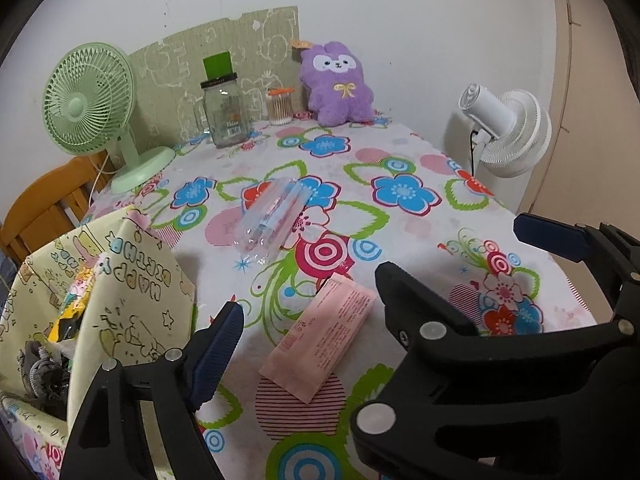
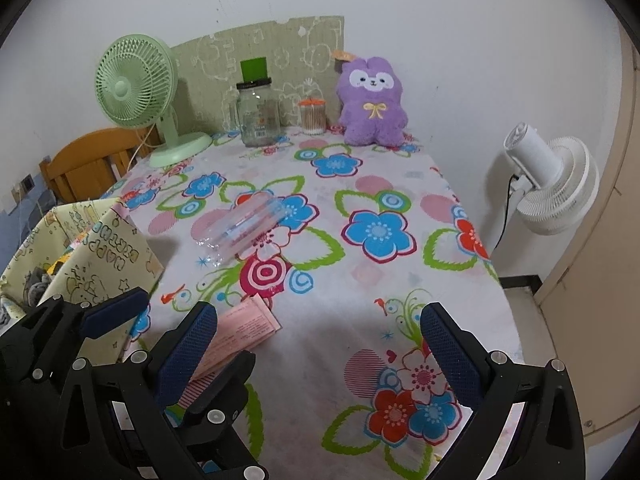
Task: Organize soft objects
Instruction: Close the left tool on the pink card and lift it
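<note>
**Risk log: flat pkts, open bag**

Your left gripper point(image 1: 308, 344) and right gripper point(image 2: 320, 344): both open, empty. Pink packet point(image 1: 320, 340) lies flat under left; clear pouch point(image 1: 272, 216) mid-table; gift bag point(image 1: 120, 300) at left edge. Pads may skid off thin pkt or snag tablecloth point(image 1: 400, 152).

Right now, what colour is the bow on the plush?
Yellow, on the purple plush; the right wrist view shows it best.

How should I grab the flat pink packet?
Pinch the pink packet across its narrow width near the close end, coming from above with the left gripper, already open over it. It lies flat on the tablecloth, so one finger probably has to slide under an edge.
</note>
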